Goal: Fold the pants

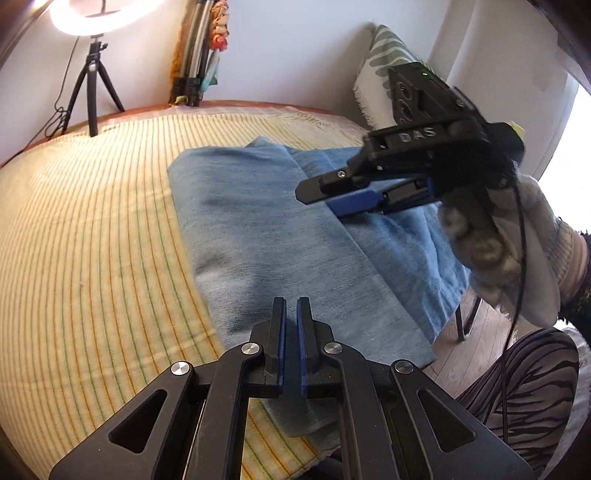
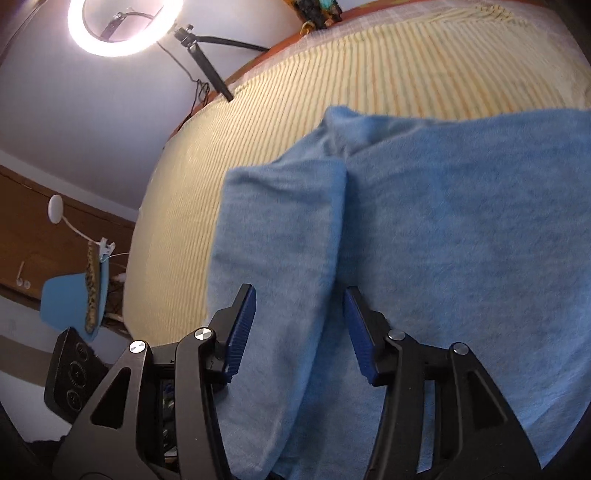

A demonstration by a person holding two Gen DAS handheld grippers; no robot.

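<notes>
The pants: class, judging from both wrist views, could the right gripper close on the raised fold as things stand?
Probably yes. The right gripper is open, its jaws on either side of the fold ridge in the pants, with nothing between them.

the blue pants [image 1: 266, 236] lie folded on a yellow striped cloth [image 1: 92, 240]. the left gripper [image 1: 290, 310] hovers over their near end, its jaws nearly closed with a thin gap and nothing between them. the right gripper [image 1: 332, 195], held in a gloved hand [image 1: 509, 240], reaches over the upper fold. a ring light [image 1: 99, 18] stands behind.
</notes>
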